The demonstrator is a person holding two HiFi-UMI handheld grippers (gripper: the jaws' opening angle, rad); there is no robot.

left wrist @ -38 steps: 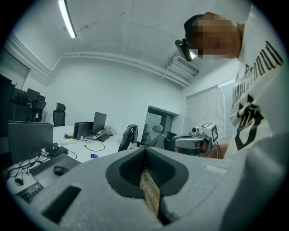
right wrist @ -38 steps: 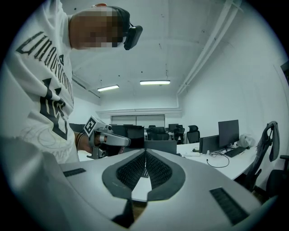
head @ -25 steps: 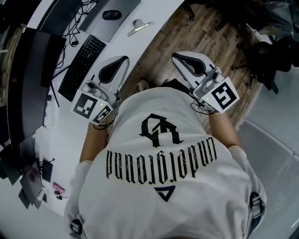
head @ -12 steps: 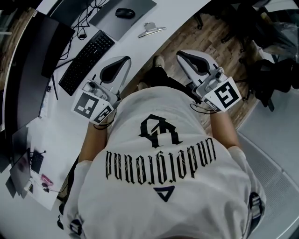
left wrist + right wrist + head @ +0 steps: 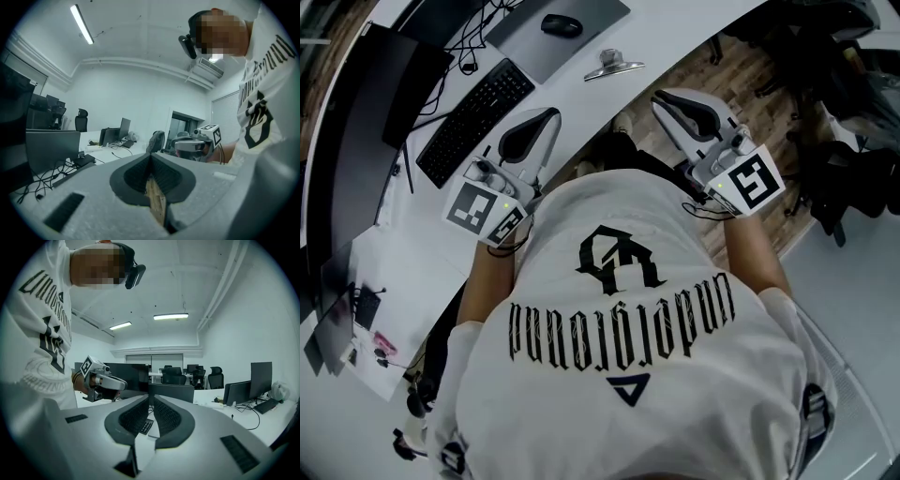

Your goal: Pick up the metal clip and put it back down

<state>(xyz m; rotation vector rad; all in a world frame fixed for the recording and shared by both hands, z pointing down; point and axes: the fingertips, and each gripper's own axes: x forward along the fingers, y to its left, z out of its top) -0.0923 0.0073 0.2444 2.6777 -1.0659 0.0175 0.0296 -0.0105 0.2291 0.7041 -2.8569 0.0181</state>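
The metal clip sits far off on the white desk. The left gripper and right gripper are held near the person's body. Both are squeezed closed and empty, so I think no reach has begun.

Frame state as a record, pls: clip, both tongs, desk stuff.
clip: metal clip lying on white desk, nothing touching it
left tongs: shut, empty, above the desk, short of the clip
right tongs: shut, empty, off the desk edge
other items: keyboard, mouse
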